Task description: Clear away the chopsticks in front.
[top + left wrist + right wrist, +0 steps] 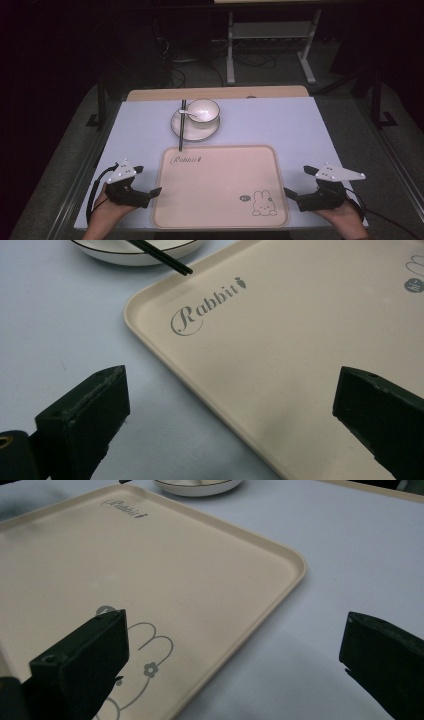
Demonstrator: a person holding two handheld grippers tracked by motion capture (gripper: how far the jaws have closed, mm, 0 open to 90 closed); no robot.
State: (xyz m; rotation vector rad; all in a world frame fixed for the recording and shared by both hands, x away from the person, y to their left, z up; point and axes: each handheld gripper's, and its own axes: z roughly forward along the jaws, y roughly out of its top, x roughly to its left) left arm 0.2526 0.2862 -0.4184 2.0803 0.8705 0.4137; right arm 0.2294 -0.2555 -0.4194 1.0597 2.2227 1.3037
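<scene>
White table: tray between open grippers

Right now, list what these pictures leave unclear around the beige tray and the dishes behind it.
- Small round grey mark on the beige plastic tray, high view: print too small to read.
- White ceramic bowl, high view: its spoon's far end is hidden by the wall.
- White black-rimmed plate, left gripper view: cut off by the top edge.
- Black chopsticks, same view: likewise cut off.

We see a pale table, wood strip along its 12 o'clock edge. Directly on it: beige tray at 6 o'clock, saucer at 12 o'clock of the tray, near it.
</scene>
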